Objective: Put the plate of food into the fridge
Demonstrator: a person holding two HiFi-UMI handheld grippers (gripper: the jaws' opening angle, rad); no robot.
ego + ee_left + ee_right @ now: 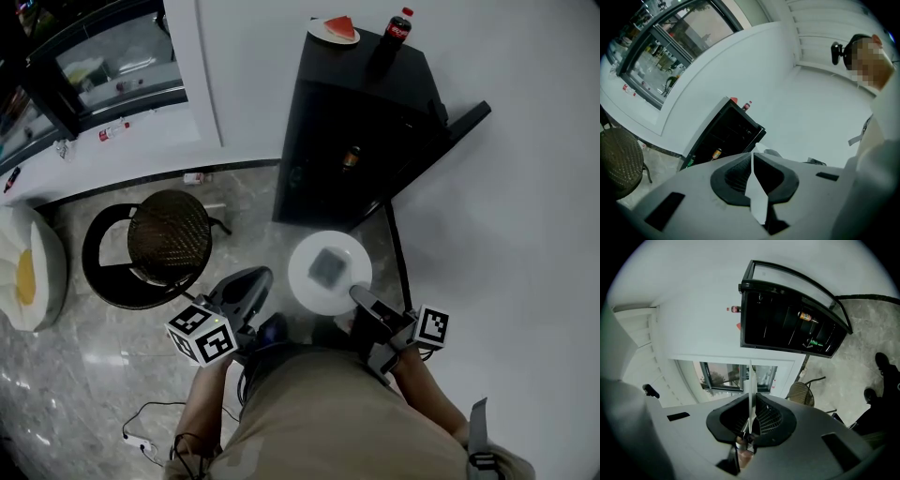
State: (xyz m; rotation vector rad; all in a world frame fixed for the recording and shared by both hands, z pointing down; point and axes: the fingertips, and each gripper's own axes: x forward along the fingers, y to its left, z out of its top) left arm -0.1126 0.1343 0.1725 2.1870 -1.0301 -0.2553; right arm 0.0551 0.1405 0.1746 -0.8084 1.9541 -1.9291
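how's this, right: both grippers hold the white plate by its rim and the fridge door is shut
No: the fridge door is open, not shut, as the head view shows. Left gripper and right gripper do hold the white plate by its rim.

The left gripper (752, 161) pinches the thin edge of the plate (757, 197). Ahead stands the open fridge (727, 135), a bottle (746, 106) on top.
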